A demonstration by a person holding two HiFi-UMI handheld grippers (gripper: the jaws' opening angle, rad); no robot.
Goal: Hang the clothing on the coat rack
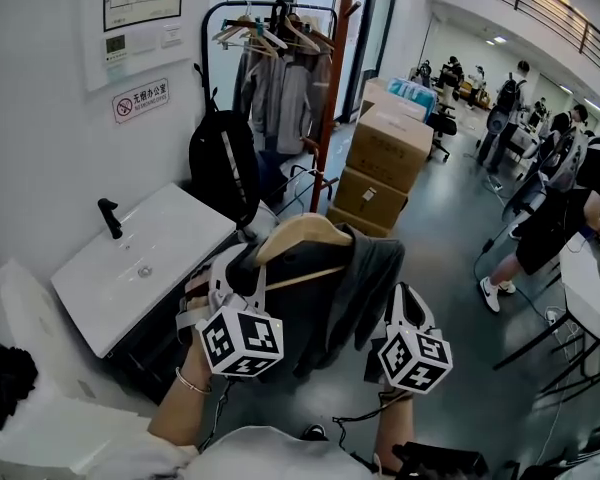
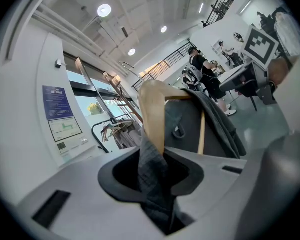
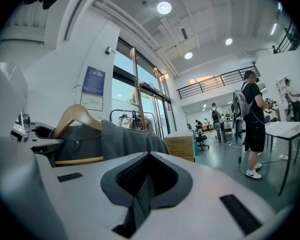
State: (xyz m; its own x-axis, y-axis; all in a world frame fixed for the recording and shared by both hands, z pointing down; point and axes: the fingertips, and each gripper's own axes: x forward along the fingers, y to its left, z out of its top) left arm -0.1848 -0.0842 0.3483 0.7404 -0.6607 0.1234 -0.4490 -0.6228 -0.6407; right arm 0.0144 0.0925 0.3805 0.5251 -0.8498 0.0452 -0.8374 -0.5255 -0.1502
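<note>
A dark grey garment (image 1: 330, 288) hangs over a wooden hanger (image 1: 302, 230) in front of me. My left gripper (image 1: 238, 268) is shut on one arm of the hanger (image 2: 152, 114), with a fold of the garment's cloth (image 2: 154, 184) pinched in alongside it. My right gripper (image 1: 398, 303) is on the garment's right side and is shut on a strip of its grey fabric (image 3: 140, 204). The right gripper view also shows the hanger (image 3: 75, 115) and the garment (image 3: 125, 139) at the left. The black coat rack (image 1: 270, 13), with hangers and jackets on it, stands farther back.
A red-brown pole (image 1: 335, 78) stands beside the rack. A black backpack (image 1: 223, 168) hangs at the wall above a white sink cabinet (image 1: 145, 258). Cardboard boxes (image 1: 385, 158) are stacked behind the pole. People (image 1: 550, 218) and a white table (image 1: 585, 288) are at the right.
</note>
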